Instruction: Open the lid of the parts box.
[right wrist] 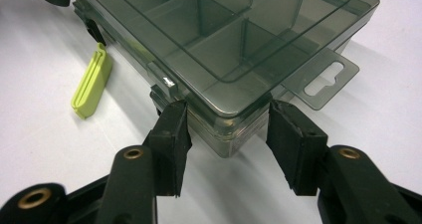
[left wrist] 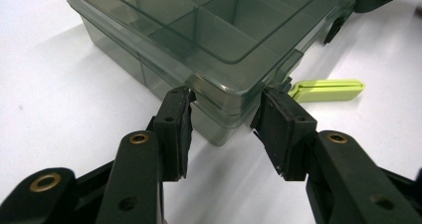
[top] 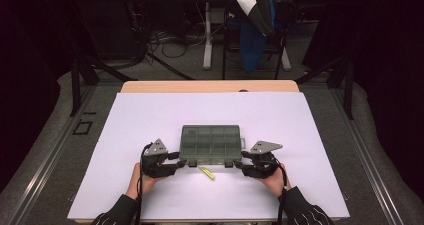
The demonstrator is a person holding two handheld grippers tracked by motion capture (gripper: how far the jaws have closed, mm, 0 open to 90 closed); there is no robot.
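- The smoky grey compartment box [top: 210, 144] lies closed on the white table sheet [top: 150, 115], just below the sheet's middle in the high view, with its long side running from 9 o'clock to 3 o'clock.
- The left gripper [top: 176, 160] sits at the box's 8 o'clock corner, held by the person's left hand [top: 137, 177].
- In the left gripper view, the left gripper [left wrist: 225, 115] straddles that near corner, with one jaw on each side of it at a middling width.
- Its pads [left wrist: 278, 119] appear to touch the box walls, though the angle makes it hard to tell whether they really press.
- The right gripper [top: 243, 161] sits at the box's 4 o'clock corner, held by the person's right hand [top: 274, 180].
- In the right gripper view, the right gripper [right wrist: 226, 122] also brackets its corner at a middling width.
- The right gripper's pads [right wrist: 171, 129] stand close beside the box walls, and a firm hold cannot be confirmed.
- The clear hang tab [right wrist: 326, 79] sticks out from the box's short end at about 2 o'clock from the right gripper's jaws.
- A lime-green clip [top: 206, 173] lies flat on the sheet at the box's 6 o'clock, just beside its front edge and between the two grippers.
- Dark latches [left wrist: 332, 31] sit along the box's front wall.
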